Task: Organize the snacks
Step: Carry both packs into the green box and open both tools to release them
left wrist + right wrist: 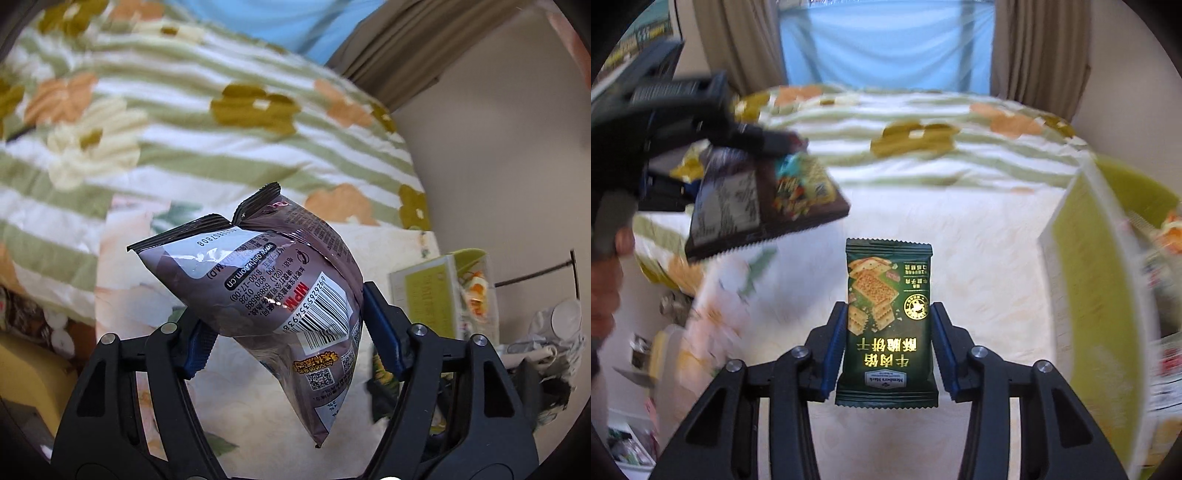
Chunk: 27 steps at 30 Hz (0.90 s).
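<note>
Blue-padded fingers (201, 345) of the left gripper (286, 325) stand fairly wide, with a brown bag (280, 295) between them, held up off the bed (221, 140). The left pad presses the bag's side; the right pad sits at its other edge, though whether it touches I cannot tell. The bag's barcode side faces the camera.

To its right, a yellow-green box (428, 299) stands at the bed's edge.

From the right wrist, the left gripper (746, 136) shows at far left, blurred, carrying the brown bag (764, 206) above the bed (979, 236); its printed front is seen only here.

At centre, the right gripper (888, 347) has fingers (834, 347) spread to the width of a green cracker pack (888, 325), which lies between them. Contact is unclear.

At far right stands the box (1086, 295).
</note>
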Available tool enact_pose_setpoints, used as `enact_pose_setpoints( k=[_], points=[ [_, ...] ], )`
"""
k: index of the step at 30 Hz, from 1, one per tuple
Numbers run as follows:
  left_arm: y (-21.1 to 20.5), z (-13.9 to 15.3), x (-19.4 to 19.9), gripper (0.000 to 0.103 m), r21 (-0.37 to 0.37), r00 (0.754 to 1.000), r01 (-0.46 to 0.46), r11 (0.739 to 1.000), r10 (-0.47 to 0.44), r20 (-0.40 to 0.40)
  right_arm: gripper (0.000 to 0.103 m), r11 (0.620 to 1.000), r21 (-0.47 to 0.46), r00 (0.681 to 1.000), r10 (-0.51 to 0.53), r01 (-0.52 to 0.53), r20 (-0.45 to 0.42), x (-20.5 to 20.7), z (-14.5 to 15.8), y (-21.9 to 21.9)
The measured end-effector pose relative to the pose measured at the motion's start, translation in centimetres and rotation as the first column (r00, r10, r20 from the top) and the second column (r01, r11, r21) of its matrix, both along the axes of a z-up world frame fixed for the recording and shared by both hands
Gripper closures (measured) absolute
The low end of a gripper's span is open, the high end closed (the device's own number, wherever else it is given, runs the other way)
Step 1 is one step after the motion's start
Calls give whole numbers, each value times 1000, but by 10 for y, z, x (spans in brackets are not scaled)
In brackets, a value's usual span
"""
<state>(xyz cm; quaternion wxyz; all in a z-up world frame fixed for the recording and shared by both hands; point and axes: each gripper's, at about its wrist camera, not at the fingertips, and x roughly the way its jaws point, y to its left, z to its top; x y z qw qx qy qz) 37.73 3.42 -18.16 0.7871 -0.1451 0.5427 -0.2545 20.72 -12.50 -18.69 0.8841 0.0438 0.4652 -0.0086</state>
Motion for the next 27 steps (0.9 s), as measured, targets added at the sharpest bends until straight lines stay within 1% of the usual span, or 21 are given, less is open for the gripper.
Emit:
enact_pose_setpoints(
  k=[2, 5, 9, 12, 15, 17, 20, 23, 25, 26, 27],
  points=[
    [-8, 27, -10, 34, -1, 999, 14, 1000, -14, 43, 62, 1000, 13, 999, -14, 13, 46, -8, 33, -14],
    [-31, 62, -28, 34, -24, 995, 47, 999, -44, 92, 62, 999, 18, 995, -34, 32, 97, -24, 76, -41],
    [-78, 96, -58, 34, -65, 987, 99, 993, -90, 132, 62, 998, -4, 990, -58, 59, 126, -51, 119, -88],
    [-123, 109, -81, 34, -104, 982, 146, 984, -131, 138, 62, 997, -24, 989, -74, 78, 131, -71, 136, -122],
    [-170, 112, -103, 34, -132, 978, 187, 973, -172, 123, 62, 993, -47, 986, -100, 108, 133, -95, 149, -158],
    [-201, 109, -117, 34, -136, 975, 206, 969, -193, 108, 62, 991, -41, 984, -120, 127, 135, -107, 155, -184],
    [-240, 98, -135, 33, -149, 974, 222, 964, -212, 79, 62, 989, -37, 981, -138, 144, 137, -124, 158, -217],
    [-277, 83, -150, 33, -140, 974, 224, 964, -218, 55, 62, 989, -30, 982, -136, 141, 130, -138, 157, -246],
    [-294, 74, -157, 30, -130, 975, 222, 966, -218, 44, 62, 991, -24, 985, -127, 131, 121, -143, 154, -260],
    [-303, 70, -162, 25, -114, 975, 221, 969, -217, 41, 62, 992, -22, 986, -122, 125, 116, -144, 152, -266],
    [-309, 68, -166, 17, -89, 976, 216, 972, -213, 43, 62, 993, -19, 987, -116, 119, 112, -147, 151, -272]
  ],
)
